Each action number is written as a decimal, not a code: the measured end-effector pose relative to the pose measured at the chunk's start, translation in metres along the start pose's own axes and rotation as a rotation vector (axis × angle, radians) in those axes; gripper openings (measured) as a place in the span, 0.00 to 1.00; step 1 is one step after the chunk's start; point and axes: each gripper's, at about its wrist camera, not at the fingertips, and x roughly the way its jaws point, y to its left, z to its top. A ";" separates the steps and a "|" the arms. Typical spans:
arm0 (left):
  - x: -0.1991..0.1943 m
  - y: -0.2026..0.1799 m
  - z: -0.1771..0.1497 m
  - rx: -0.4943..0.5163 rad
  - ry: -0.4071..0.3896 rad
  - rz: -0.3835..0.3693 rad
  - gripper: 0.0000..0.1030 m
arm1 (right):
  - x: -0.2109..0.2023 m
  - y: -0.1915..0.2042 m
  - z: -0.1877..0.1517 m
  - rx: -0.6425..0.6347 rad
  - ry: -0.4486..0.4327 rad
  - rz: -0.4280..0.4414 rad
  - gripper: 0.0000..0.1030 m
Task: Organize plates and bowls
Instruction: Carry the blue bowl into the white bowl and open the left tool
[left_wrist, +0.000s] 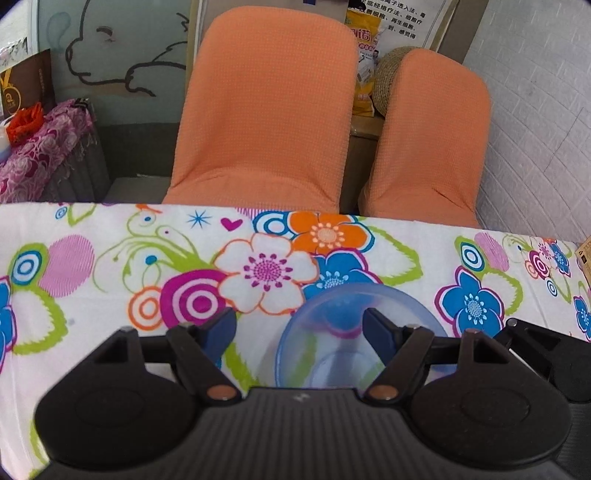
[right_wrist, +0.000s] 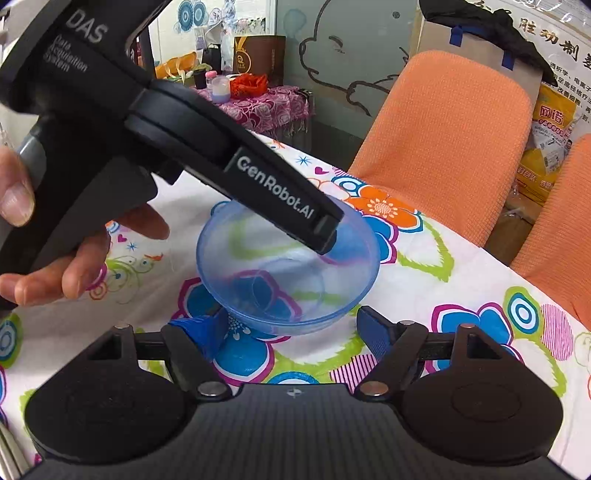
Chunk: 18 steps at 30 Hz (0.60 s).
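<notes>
A clear blue plastic bowl (left_wrist: 354, 332) (right_wrist: 288, 269) stands upright on the flowered tablecloth (left_wrist: 110, 266). My left gripper (left_wrist: 299, 328) is open: its right finger (left_wrist: 380, 332) is inside the bowl, its left finger (left_wrist: 218, 328) outside to the left. In the right wrist view the left gripper's body (right_wrist: 192, 133) reaches down from the upper left into the bowl. My right gripper (right_wrist: 291, 332) is open and empty, just in front of the bowl, near its base.
Two orange-covered chairs (left_wrist: 269, 107) (left_wrist: 432, 140) stand behind the table's far edge. A side table with a pink flowered cloth (right_wrist: 266, 107) holds small items at the left. A cardboard box corner (left_wrist: 583, 254) lies at the table's right edge.
</notes>
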 end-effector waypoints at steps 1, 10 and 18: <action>0.001 -0.001 0.000 0.001 -0.006 -0.006 0.73 | 0.000 0.000 0.000 -0.002 -0.008 0.000 0.61; -0.002 -0.007 -0.003 0.058 -0.012 0.023 0.29 | 0.003 -0.003 -0.001 -0.023 -0.124 0.004 0.61; -0.062 -0.033 -0.015 0.107 -0.109 0.024 0.28 | -0.029 0.003 0.010 -0.005 -0.165 -0.018 0.61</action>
